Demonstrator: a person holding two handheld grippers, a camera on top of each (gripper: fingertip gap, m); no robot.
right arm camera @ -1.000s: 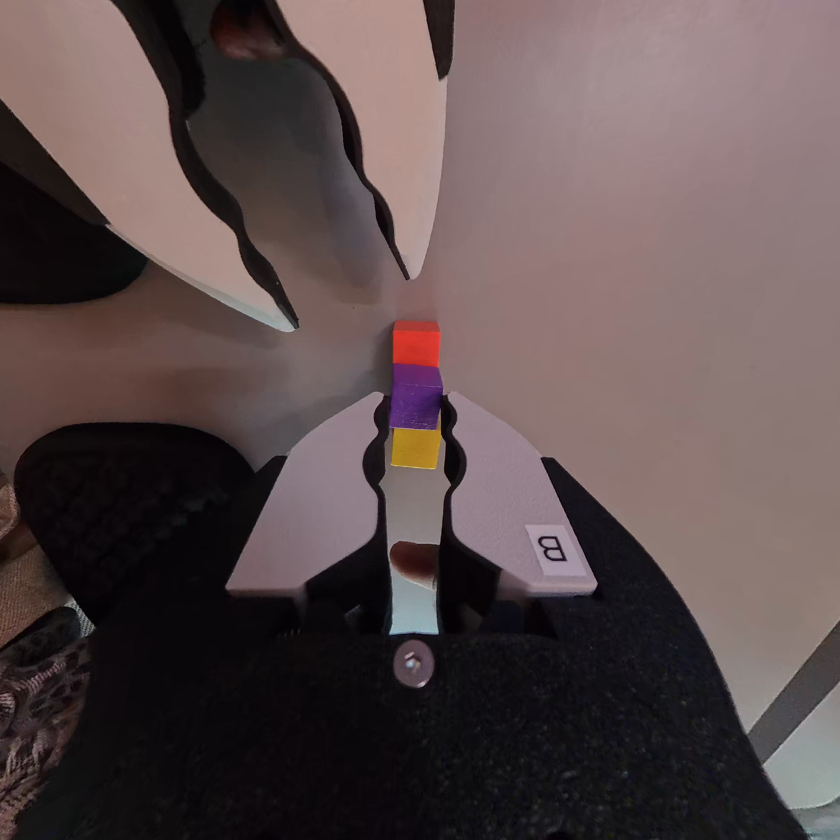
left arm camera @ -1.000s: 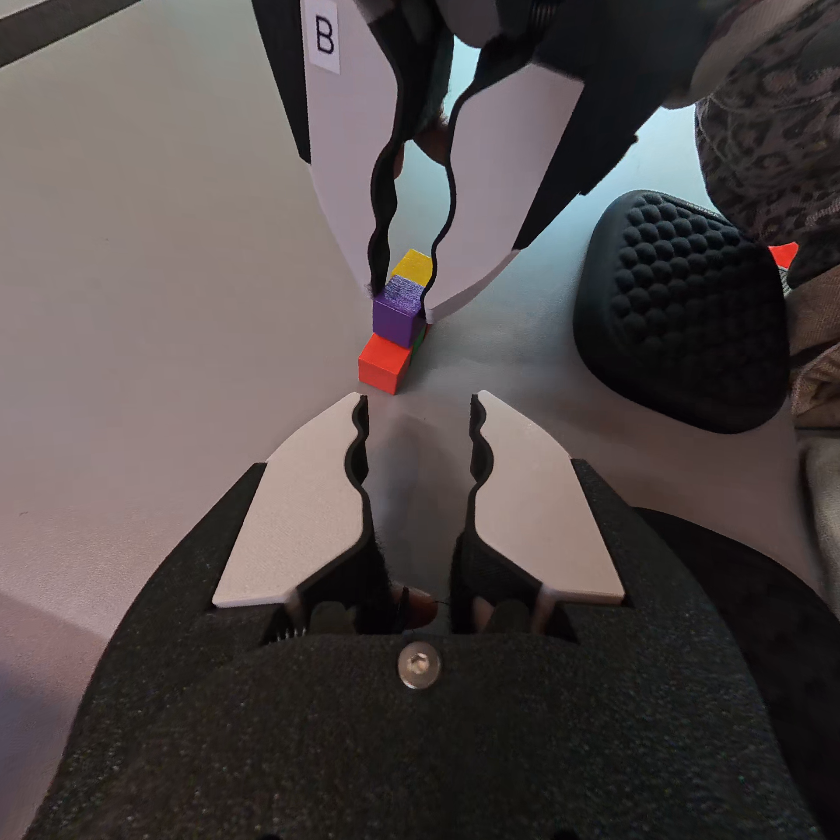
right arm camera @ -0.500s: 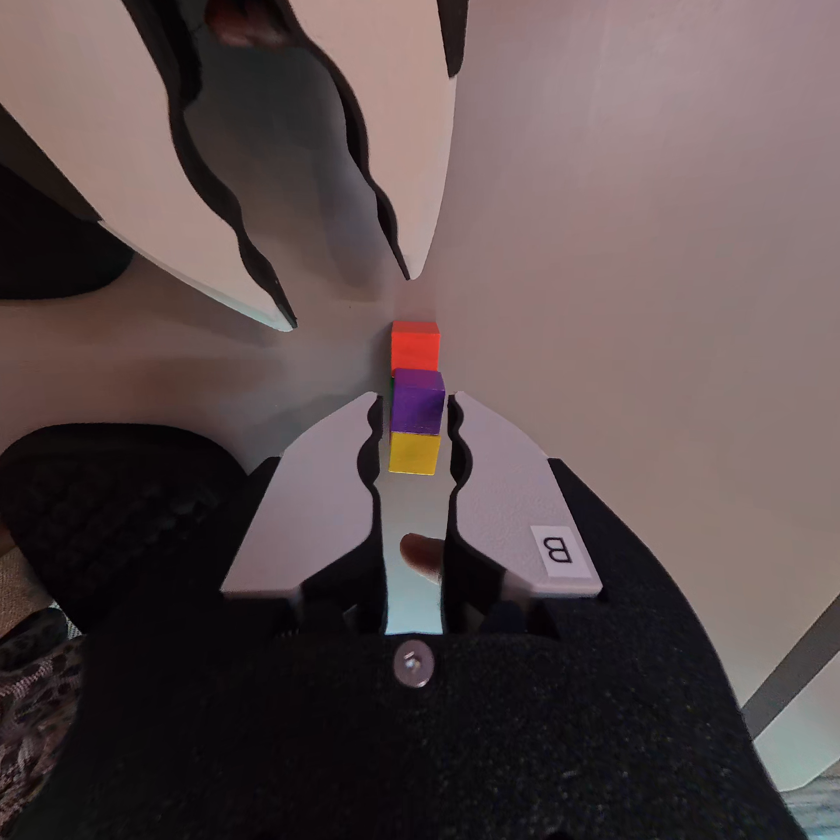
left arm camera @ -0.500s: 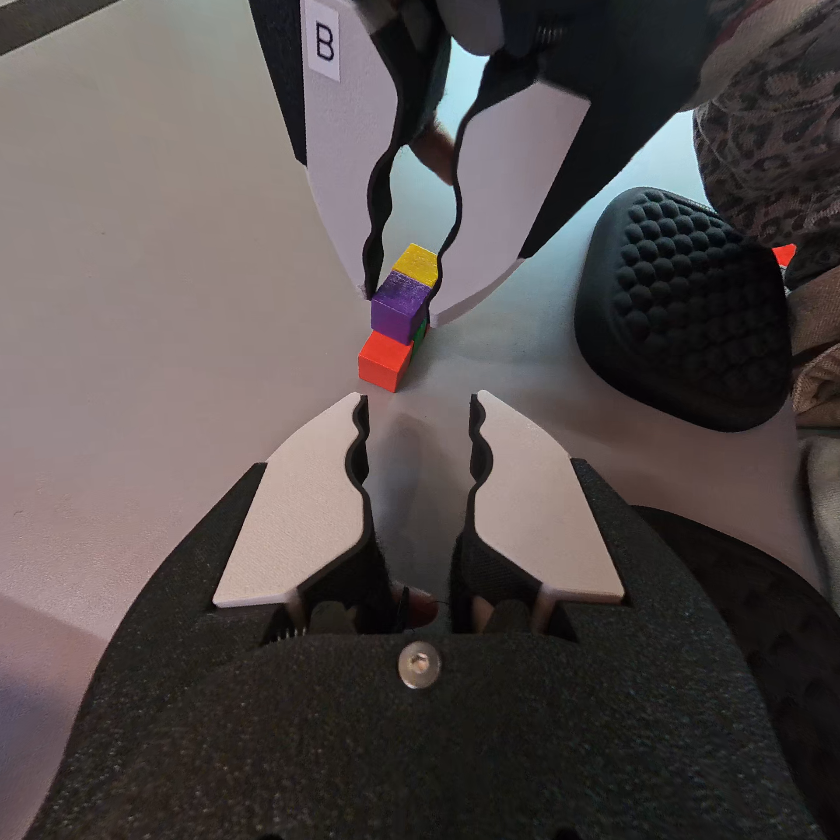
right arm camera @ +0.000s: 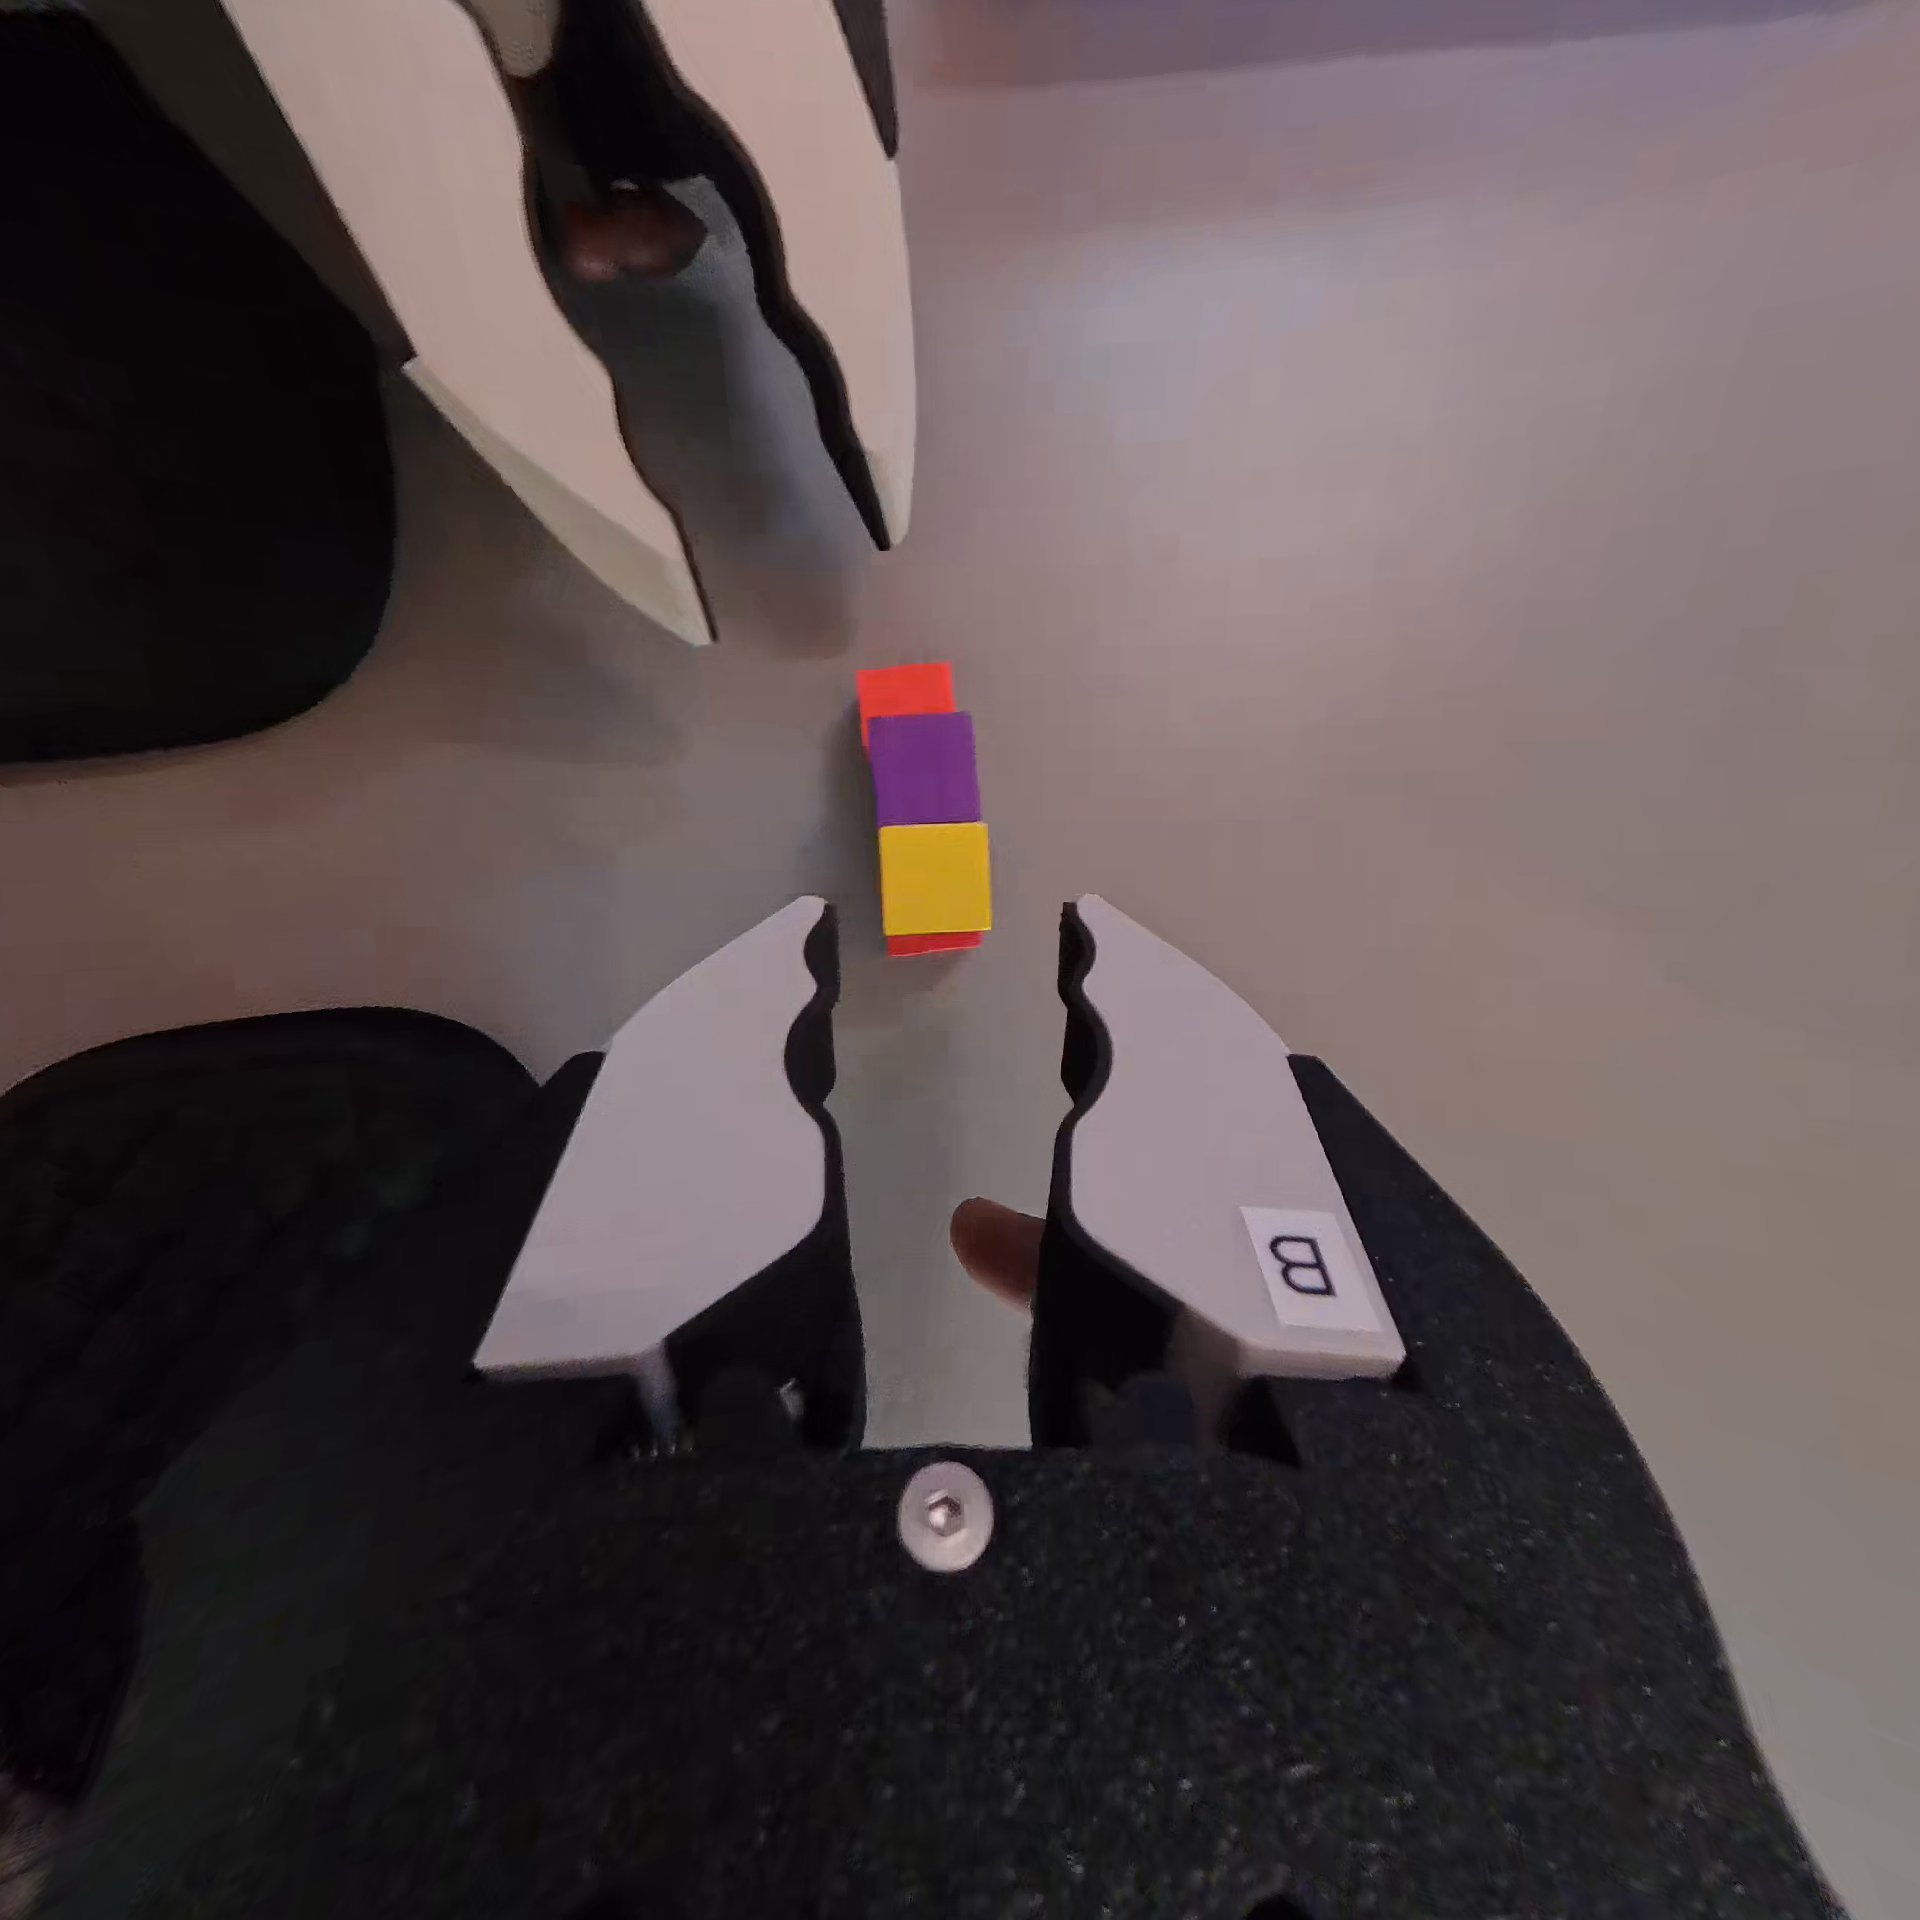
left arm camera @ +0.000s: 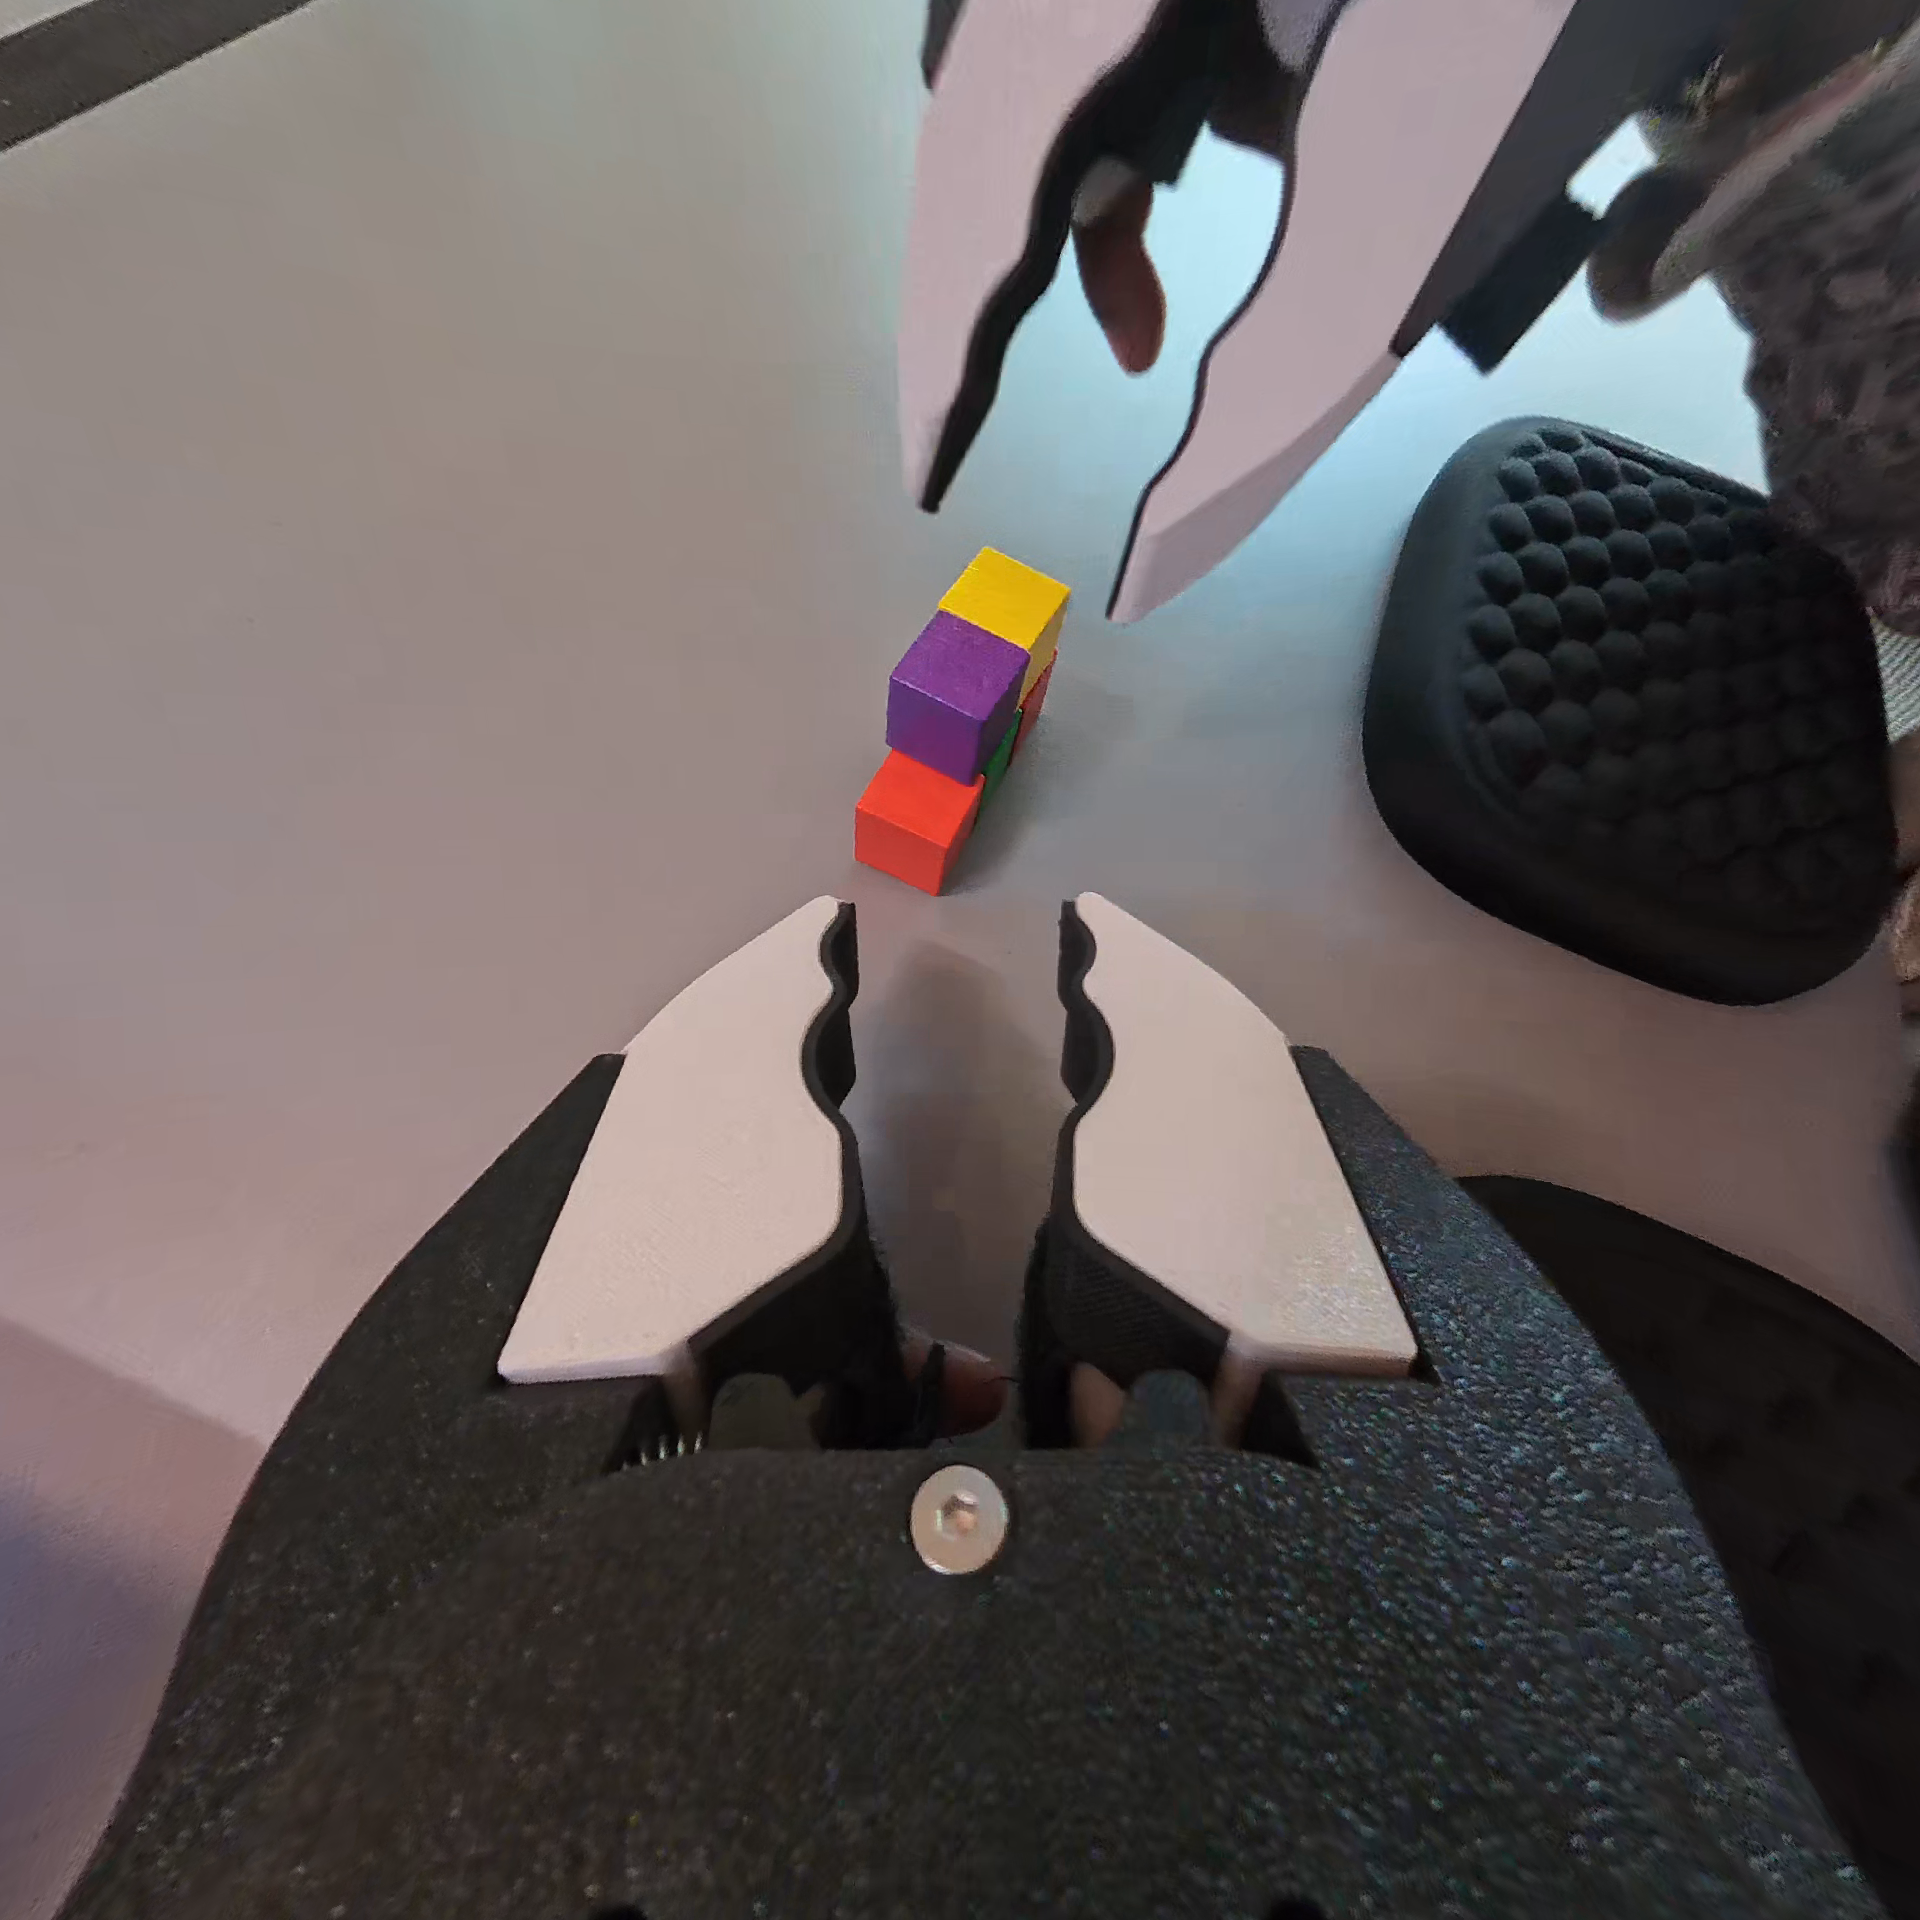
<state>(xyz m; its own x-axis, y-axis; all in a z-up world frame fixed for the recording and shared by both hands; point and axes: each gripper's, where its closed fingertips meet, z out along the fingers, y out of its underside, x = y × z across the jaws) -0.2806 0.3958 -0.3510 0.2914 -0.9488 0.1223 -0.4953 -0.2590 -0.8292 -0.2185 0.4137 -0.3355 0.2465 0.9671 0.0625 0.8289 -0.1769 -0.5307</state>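
On the pale counter point(left arm camera: 416, 520) small cube stack: purple block point(left arm camera: 951, 694) and yellow block point(left arm camera: 1006, 601) atop red block point(left arm camera: 914, 821). Left tool point(left arm camera: 956, 920) and right tool point(right arm camera: 943, 914) both parted, empty, flanking stack. Blocks look light, rigid; pinch flat sides

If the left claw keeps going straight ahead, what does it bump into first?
Probably the red cube, the nearest piece of the little block pile just ahead of the open left claw. The purple cube sits higher, behind it.
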